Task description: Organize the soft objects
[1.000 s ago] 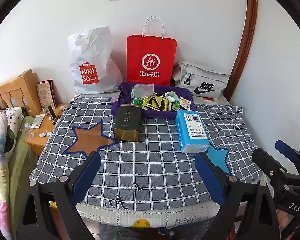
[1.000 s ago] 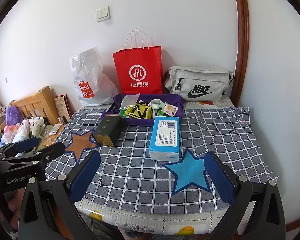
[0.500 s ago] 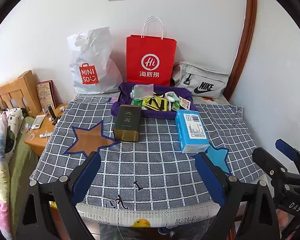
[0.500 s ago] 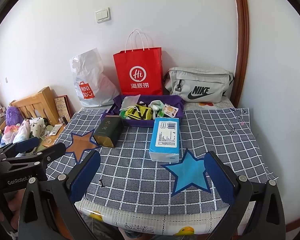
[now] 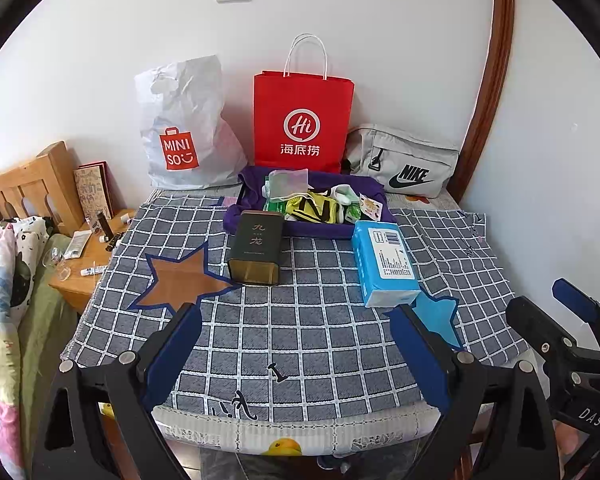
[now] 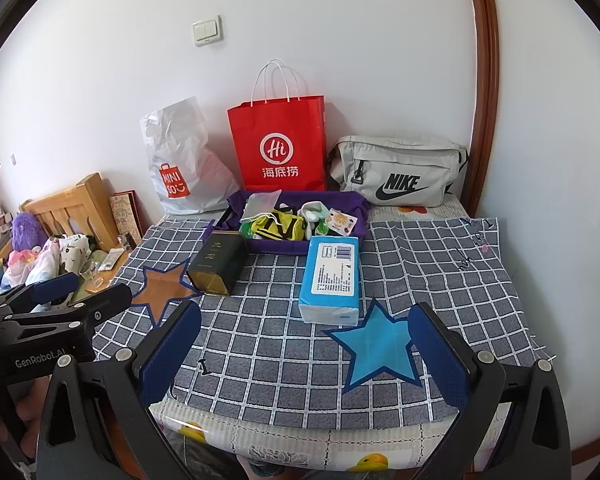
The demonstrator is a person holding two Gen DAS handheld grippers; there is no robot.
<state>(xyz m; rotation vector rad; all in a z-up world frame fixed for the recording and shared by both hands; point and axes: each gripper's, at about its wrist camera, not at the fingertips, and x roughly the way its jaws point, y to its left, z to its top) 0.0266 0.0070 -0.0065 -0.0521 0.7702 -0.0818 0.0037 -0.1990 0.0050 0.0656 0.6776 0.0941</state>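
Note:
A blue tissue pack (image 5: 386, 263) (image 6: 332, 276) lies on the checked cloth, right of a dark tea tin (image 5: 256, 247) (image 6: 217, 262). Behind them a purple tray (image 5: 236, 216) (image 6: 364, 210) holds several small soft items, among them yellow-black socks (image 5: 316, 208) (image 6: 278, 226). A brown star patch (image 5: 180, 280) (image 6: 162, 286) is on the left and a blue star patch (image 5: 440, 314) (image 6: 380, 346) on the right. My left gripper (image 5: 296, 356) and right gripper (image 6: 304, 360) are open and empty, above the table's near edge.
A white Miniso bag (image 5: 184, 128), a red paper bag (image 5: 302, 120) and a grey Nike pouch (image 5: 404, 160) stand against the back wall. A wooden nightstand (image 5: 84, 268) with small items and a bed are to the left. A wall is close on the right.

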